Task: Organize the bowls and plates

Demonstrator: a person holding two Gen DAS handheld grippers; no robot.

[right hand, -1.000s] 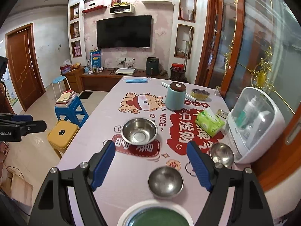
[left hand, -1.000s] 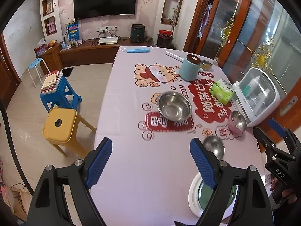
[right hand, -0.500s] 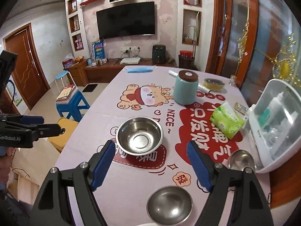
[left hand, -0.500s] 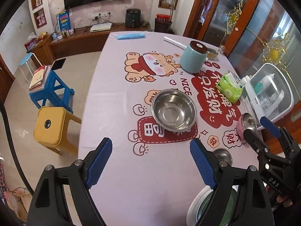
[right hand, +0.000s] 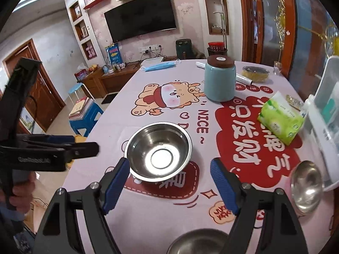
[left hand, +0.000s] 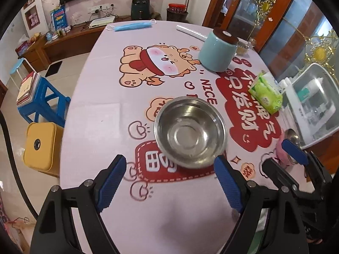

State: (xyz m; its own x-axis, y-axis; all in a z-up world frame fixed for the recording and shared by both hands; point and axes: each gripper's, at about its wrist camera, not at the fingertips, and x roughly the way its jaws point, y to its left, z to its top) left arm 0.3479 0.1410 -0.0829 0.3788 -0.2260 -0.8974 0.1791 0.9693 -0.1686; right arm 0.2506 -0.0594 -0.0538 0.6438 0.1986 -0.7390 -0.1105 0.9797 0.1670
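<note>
Bare tablecloth (left hand: 95,116) left of the steel bowl (left hand: 189,132); jar (left hand: 218,51), tissue pack (left hand: 267,94) (right side) beyond.

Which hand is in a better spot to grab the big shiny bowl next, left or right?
Probably the right. In its own view the right gripper is open, with the big bowl sitting just beyond the gap between its fingers. The open left gripper has the bowl off toward one finger.

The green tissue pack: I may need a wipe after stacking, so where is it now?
In the right wrist view the green tissue pack lies on the table's right side, beside the white plastic case and right of the teal jar.
</note>
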